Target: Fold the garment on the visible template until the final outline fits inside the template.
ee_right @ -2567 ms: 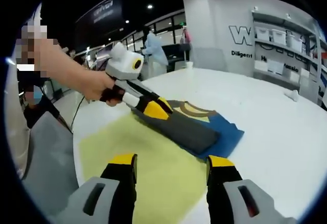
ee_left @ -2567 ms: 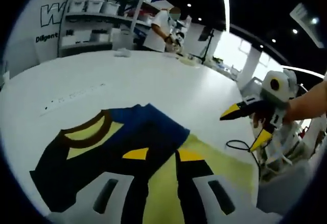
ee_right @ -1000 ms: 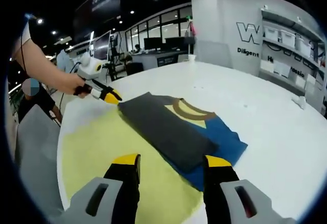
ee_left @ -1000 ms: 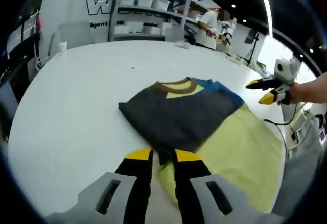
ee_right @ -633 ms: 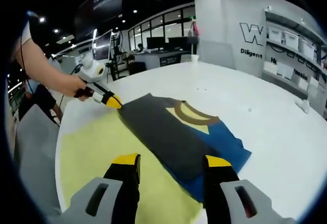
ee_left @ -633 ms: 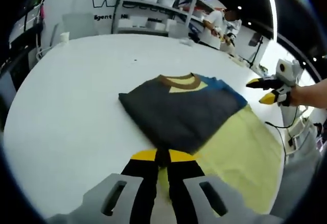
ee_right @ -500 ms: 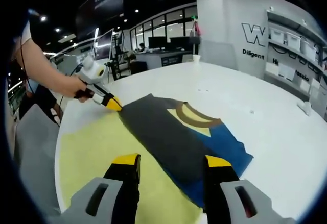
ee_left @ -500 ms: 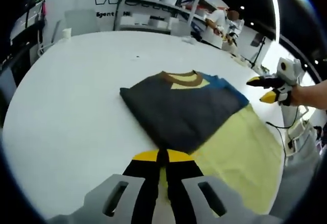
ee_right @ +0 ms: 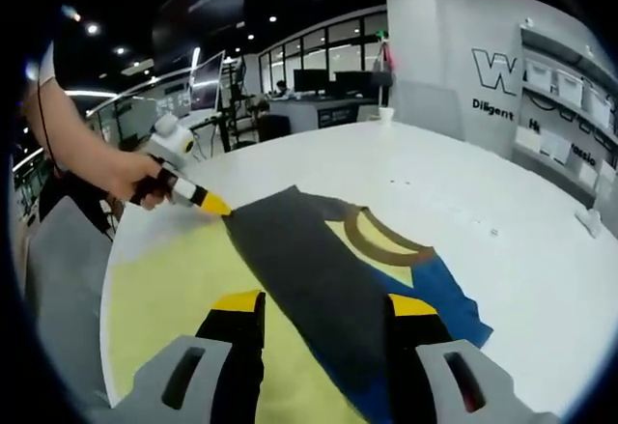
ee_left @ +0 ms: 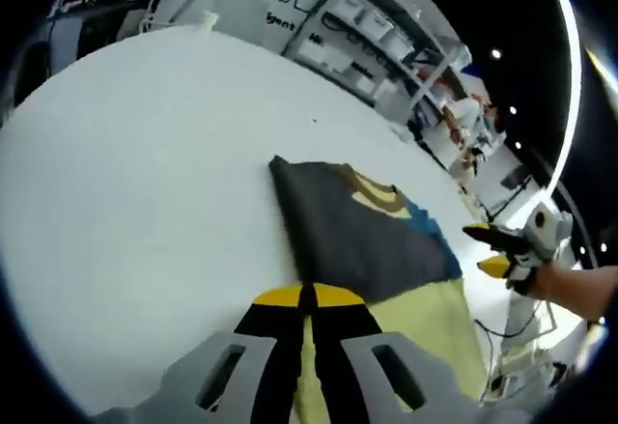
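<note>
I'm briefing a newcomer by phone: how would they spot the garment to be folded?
Find the big round white table, then the pale yellow template near its edge. The garment lies partly over that sheet: a folded dark grey shirt with a brown collar, a yellow inside and a blue part, the table's darkest thing.

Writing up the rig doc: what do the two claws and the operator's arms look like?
Both claws have light grey bodies with dark slots, black fingers and yellow tips: left claw, right claw. Seen from the other side, each carries a white housing with a black-and-yellow lens ring. The person wears a short white sleeve.
</note>
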Motion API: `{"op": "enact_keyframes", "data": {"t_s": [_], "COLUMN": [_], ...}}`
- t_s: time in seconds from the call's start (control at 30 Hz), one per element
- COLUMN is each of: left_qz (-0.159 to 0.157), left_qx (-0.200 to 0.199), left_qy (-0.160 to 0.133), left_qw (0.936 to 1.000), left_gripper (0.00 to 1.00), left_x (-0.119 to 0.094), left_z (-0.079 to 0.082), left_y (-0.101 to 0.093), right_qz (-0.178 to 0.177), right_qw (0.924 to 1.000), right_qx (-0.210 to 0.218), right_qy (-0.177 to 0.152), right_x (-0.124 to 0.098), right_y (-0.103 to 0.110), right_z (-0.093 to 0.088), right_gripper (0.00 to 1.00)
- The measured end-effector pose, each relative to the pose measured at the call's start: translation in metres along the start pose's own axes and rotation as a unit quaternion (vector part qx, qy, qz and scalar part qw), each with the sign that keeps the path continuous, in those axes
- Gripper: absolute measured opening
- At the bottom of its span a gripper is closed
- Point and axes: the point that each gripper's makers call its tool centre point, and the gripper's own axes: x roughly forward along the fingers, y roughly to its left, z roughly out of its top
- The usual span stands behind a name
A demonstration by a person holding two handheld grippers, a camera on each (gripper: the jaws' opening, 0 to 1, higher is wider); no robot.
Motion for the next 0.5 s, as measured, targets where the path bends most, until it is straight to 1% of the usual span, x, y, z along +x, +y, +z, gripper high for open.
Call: {"op": "enact_keyframes", "data": {"t_s": [0.07, 0.1, 0.13, 0.2, 0.33, 0.47, 0.5], "left_qz": [0.004, 0.004, 0.003, 0.009, 0.016, 0.017, 0.017], "left_qx": [-0.031, -0.059, -0.078, -0.106, -0.128, -0.132, -0.125], "left_qy": [-0.01, -0.019, -0.025, -0.032, -0.032, -0.035, -0.036], "left_qw": [0.9995, 0.9981, 0.9966, 0.9938, 0.9912, 0.9905, 0.9914], "left_gripper": [0.0, 0.0, 0.0, 0.0, 0.0, 0.0, 0.0], "left_x": [-0.0011, -0.002, -0.0031, -0.005, -0.0065, -0.008, -0.0082], "left_z": [0.0005, 0.0016, 0.0028, 0.0017, -0.0046, -0.0037, -0.0032], "left_y": [0.0029, 0.0041, 0.0036, 0.0061, 0.01, 0.0093, 0.0088], "right_qz": [0.0, 0.0, 0.001, 0.001, 0.001, 0.0, 0.0], "right_qw": [1.0, 1.0, 1.0, 1.0, 1.0, 1.0, 1.0], "right_qx": [0.0, 0.0, 0.0, -0.001, 0.001, 0.0, 0.001], "right_qy": [0.001, 0.001, 0.002, 0.003, 0.003, 0.004, 0.004], "right_x": [0.0003, 0.0006, 0.0008, 0.0008, 0.001, 0.0, -0.0007], "right_y": [-0.0003, -0.0005, -0.0002, 0.0002, 0.0005, 0.0005, 0.0001], "right_z": [-0.0004, -0.0007, -0.0013, -0.0018, -0.0026, -0.0041, -0.0045], "right_gripper": [0.46, 0.46, 0.46, 0.46, 0.46, 0.46, 0.46]}}
